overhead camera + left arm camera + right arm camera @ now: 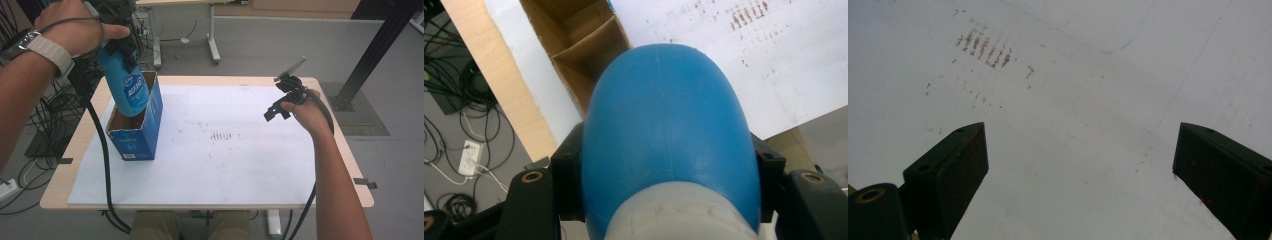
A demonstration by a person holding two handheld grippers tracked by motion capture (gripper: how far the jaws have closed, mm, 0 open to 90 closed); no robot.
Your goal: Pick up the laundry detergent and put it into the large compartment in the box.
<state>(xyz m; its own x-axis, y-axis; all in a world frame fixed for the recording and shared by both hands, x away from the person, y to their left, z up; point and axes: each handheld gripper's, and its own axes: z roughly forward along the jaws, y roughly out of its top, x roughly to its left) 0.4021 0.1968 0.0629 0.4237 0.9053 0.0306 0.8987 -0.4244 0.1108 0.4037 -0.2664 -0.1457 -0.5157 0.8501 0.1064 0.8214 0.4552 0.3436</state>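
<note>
over table's left: one blue bottle [127, 82] pinched by left hand-held gripper [120, 37] above one box [142, 135]; right hand-held gripper [281, 102] spread.

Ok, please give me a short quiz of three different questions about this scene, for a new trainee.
1. True or false: the left tongs are shut on the blue bottle.
2. Where is the bottle's lower end? A) flat on the white sheet B) inside the open blue box C) on the floor
3. Fill in: the right tongs are ____ and hold nothing.

Key: 1 true; 2 B; 3 open.
</note>
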